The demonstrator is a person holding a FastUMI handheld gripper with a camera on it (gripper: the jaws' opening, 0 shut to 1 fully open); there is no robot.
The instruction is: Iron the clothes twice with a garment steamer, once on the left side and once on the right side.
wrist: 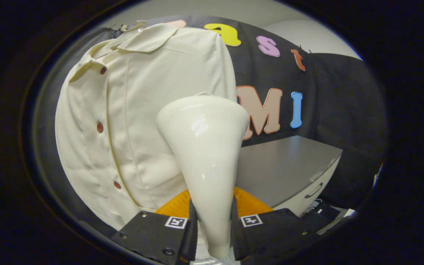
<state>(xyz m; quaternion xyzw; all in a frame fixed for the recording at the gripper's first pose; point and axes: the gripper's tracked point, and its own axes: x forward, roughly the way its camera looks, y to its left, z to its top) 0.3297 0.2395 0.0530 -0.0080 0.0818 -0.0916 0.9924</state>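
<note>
A: Largest item first?
B: Cream shirt (pixel 138 121), hanging against the booth wall, buttoned, collar up top. Grey table (pixel 289 165) sits to its right, further back.
A: Steamer?
B: Garment steamer (pixel 204 154), glossy cream, flared head pointing up and forward; the head overlaps the shirt's right half. Contact with the cloth: cannot tell.
A: Fingers?
B: Gripper (pixel 214 232): fingers set narrow, each pressed on one side of the steamer's slim handle.
</note>
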